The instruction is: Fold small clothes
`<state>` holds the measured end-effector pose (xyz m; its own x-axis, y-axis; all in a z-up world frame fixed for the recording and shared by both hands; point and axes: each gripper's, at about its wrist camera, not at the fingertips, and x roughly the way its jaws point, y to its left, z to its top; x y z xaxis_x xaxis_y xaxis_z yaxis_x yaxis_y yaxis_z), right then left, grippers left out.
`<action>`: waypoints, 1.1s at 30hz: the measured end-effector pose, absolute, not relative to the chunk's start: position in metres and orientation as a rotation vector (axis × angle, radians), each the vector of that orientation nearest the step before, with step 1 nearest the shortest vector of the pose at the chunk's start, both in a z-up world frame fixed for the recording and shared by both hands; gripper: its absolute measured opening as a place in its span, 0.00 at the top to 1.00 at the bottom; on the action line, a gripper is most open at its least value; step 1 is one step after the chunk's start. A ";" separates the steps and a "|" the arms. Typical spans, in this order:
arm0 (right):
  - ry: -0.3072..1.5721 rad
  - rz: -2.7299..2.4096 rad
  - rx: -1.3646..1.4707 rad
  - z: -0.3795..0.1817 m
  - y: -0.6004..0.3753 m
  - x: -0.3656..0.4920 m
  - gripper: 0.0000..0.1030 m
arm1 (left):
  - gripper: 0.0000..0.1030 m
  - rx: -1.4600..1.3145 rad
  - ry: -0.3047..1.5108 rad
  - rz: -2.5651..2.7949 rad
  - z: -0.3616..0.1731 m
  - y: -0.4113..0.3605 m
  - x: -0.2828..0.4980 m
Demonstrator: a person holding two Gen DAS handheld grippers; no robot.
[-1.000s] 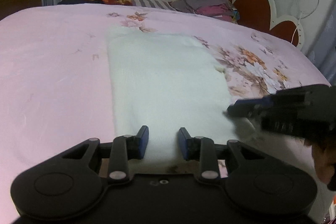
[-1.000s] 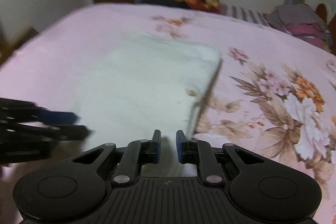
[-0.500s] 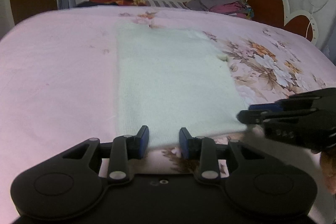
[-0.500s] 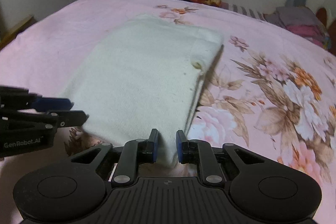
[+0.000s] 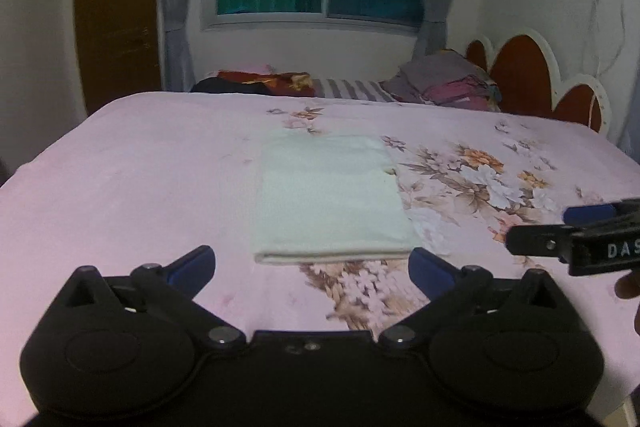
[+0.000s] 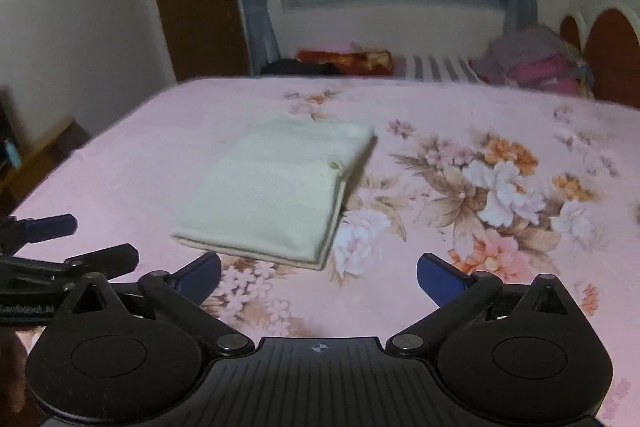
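The folded cream cloth (image 5: 330,199) lies flat on the bed (image 5: 132,167), long axis running away — straight ahead of the left hand-held gripper (image 5: 312,265), ahead-left of the right hand-held gripper (image 6: 319,273), both just sprung wide, empty.

The left gripper (image 5: 312,263) has just spread its fingers (image 5: 192,265) wide, nothing between them. Beyond lies the folded cream cloth (image 5: 330,199), flat on the pink floral bed (image 5: 120,187); the right gripper (image 5: 576,227) hovers alongside
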<state>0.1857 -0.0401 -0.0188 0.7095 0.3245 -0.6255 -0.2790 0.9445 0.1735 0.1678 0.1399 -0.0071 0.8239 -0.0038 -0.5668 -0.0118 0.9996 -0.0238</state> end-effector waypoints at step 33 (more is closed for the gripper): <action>0.558 0.144 0.086 0.065 -0.071 0.003 0.00 | 0.00 -0.030 0.473 -0.053 0.063 0.085 0.037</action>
<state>0.0034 -0.0710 0.0655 0.8385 0.1593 -0.5211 -0.1127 0.9863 0.1201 0.0374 0.0847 0.0629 0.8889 -0.0575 -0.4546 0.0436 0.9982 -0.0410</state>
